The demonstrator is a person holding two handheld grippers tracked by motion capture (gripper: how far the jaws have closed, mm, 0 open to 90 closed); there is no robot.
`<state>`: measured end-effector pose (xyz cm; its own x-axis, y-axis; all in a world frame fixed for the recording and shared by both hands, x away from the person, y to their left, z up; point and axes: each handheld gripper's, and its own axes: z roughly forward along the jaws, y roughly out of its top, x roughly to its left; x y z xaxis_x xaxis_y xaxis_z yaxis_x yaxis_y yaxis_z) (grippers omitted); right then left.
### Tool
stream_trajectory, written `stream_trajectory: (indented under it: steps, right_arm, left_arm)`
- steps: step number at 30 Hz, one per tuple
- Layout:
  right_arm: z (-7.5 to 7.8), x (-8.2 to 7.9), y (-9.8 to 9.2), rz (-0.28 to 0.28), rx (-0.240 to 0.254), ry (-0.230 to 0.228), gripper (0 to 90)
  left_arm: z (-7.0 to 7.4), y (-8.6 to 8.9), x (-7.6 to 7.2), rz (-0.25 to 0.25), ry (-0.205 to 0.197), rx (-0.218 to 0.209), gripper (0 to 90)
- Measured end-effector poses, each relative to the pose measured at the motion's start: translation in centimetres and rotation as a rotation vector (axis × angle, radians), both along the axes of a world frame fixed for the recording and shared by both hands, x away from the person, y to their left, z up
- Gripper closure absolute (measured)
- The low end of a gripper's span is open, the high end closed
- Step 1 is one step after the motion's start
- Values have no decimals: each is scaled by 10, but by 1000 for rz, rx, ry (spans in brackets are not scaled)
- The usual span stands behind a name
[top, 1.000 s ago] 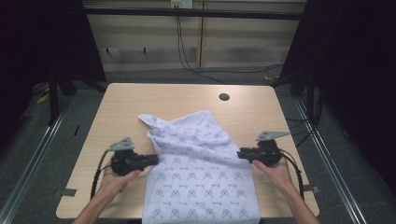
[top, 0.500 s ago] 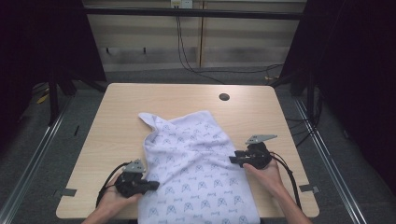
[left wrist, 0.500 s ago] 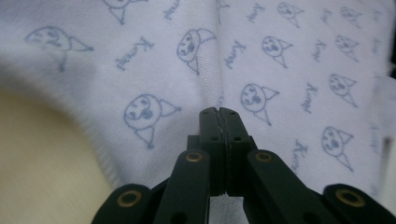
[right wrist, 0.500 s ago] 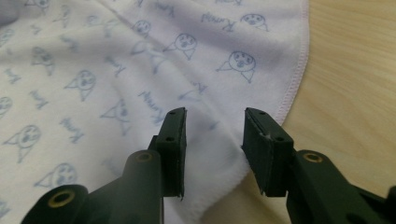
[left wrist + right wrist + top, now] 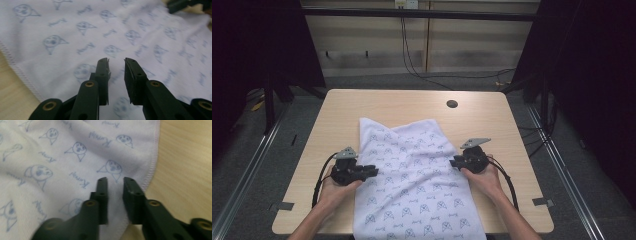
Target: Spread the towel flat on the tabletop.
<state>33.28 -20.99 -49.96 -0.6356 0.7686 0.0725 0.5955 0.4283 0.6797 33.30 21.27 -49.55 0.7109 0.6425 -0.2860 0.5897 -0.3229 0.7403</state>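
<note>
At the bottom of the high view a white towel point(image 5: 412, 180) printed with small blue figures hangs over the near edge of the wooden table point(image 5: 512, 130). Its long axis runs from that bottom edge up the frame, leaning slightly left, and its far end, with two rounded corners, points toward the upper middle. It lies mostly flat, with soft wrinkles across its middle.

At lower left, the left gripper point(image 5: 371, 171) sits at the towel's left hem, pointing right across the cloth. In the left gripper view its jaws point(image 5: 116, 75) stand a narrow gap apart above the fabric, having just been opening; nothing is pinched between them.

At centre right, the right gripper point(image 5: 454, 162) meets the towel's right hem, pointing left. In the right gripper view its jaws point(image 5: 115, 192) have just been closing to a narrow gap over the stitched edge, with cloth visible between them but not clamped.

Farther up the table, a dark round hole point(image 5: 452, 104) lies well beyond the towel.
</note>
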Motion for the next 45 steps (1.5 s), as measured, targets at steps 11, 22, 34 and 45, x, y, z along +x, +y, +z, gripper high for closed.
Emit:
stream_trajectory:
  steps: [11,22,34,45]
  right_arm:
    - [8,-85,-35,58,12,115,875]
    - [24,-94,-36,97,141,76,699]
    - [7,38,-7,-34,124,20,503]
    - [41,-32,20,247,214,-48,879]
  left_arm:
    - [-4,-17,-37,-168,51,81,732]
    - [6,-6,-51,-191,61,17,716]
    - [-5,2,-7,-69,61,69,718]
    - [-2,16,-47,-124,61,93,719]
